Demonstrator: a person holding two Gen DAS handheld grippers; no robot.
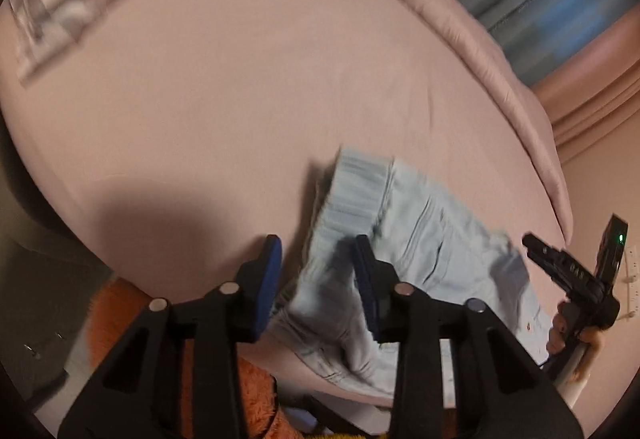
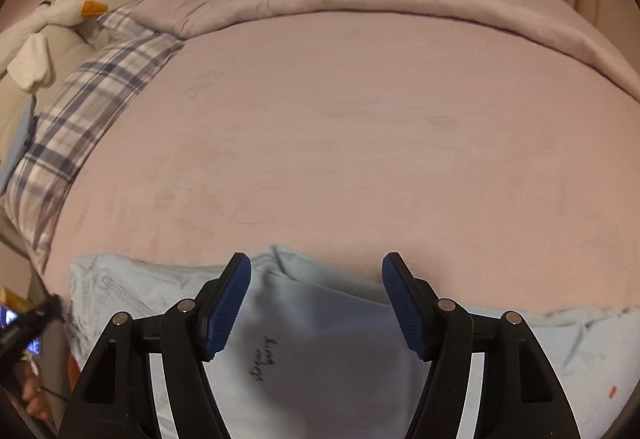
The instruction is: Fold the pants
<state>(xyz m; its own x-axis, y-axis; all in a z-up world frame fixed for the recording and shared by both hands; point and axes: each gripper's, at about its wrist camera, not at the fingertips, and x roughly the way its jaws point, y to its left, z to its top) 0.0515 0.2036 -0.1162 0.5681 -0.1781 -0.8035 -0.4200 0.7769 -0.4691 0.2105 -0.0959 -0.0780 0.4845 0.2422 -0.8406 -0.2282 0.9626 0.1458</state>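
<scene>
1. left wrist view: one pair of pale blue pants (image 1: 400, 255) lies bunched at the near right of the pink bed (image 1: 224, 111); the left gripper (image 1: 316, 251) has its fingers apart, gripping nothing.
2. right wrist view: the pants lie flatter along the near edge; the right gripper (image 2: 316, 279) stands wide apart above them, empty; one plaid pillow (image 2: 92, 107) far left.

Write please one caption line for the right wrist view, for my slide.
Open right gripper above light blue pants lying at the near edge of a pink bed.

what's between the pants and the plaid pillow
Nothing: in the right wrist view only bare pink bedsheet stretches from the light blue pants up to the plaid pillow.
</scene>
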